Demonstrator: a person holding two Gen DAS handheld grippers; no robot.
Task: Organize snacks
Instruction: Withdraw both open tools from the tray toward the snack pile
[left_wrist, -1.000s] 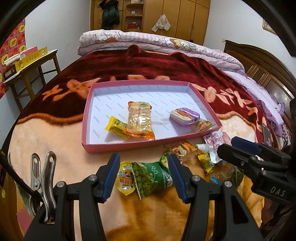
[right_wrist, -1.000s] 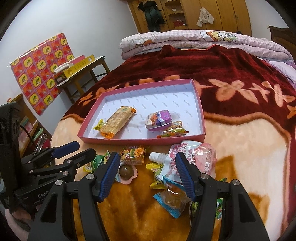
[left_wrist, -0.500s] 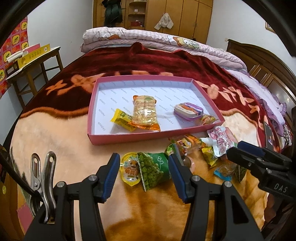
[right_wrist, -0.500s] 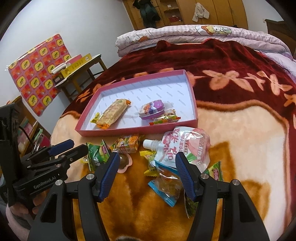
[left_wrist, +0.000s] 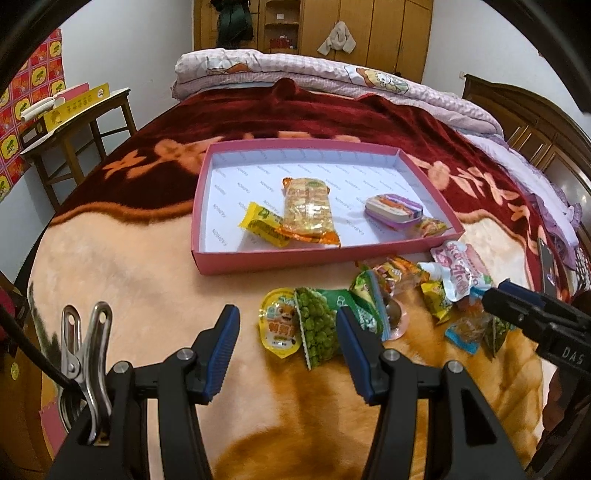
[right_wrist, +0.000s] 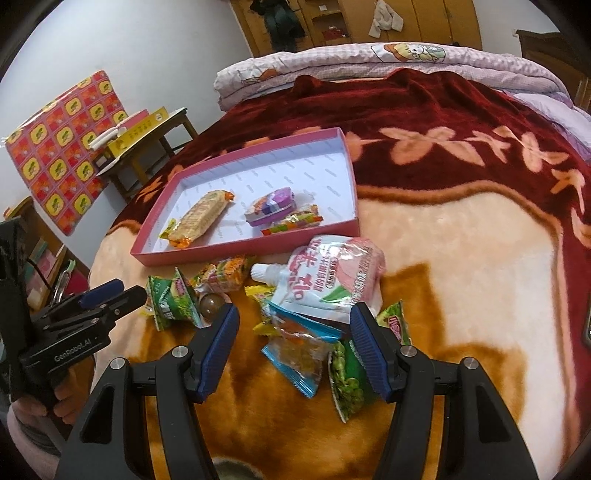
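Your left gripper (left_wrist: 282, 350) hangs over the orange blanket (left_wrist: 155, 280) with its blue pads apart and nothing clamped; a green pea packet (left_wrist: 317, 332) and a round jelly cup with a cartoon animal lid (left_wrist: 279, 325) lie just ahead between the fingertips, not touched. Your right gripper (right_wrist: 293, 349) is likewise spread and empty, tilted down over a blue-edged candy packet (right_wrist: 299, 356) and a second green pea packet (right_wrist: 347, 380), with the pink and white spout pouch (right_wrist: 328, 277) lying just beyond. The loose snacks sit in a heap on the blanket close to the near wall of the pink tray (left_wrist: 295, 258). Inside the tray you have a long cracker pack (left_wrist: 308, 208) resting partly on a yellow bar (left_wrist: 262, 227), and off to one side a purple tub (left_wrist: 393, 210) with a small striped candy (right_wrist: 291, 223) just beside it. Past the tray the dark red blanket (right_wrist: 443, 107) runs to a folded pink quilt (right_wrist: 369, 59)
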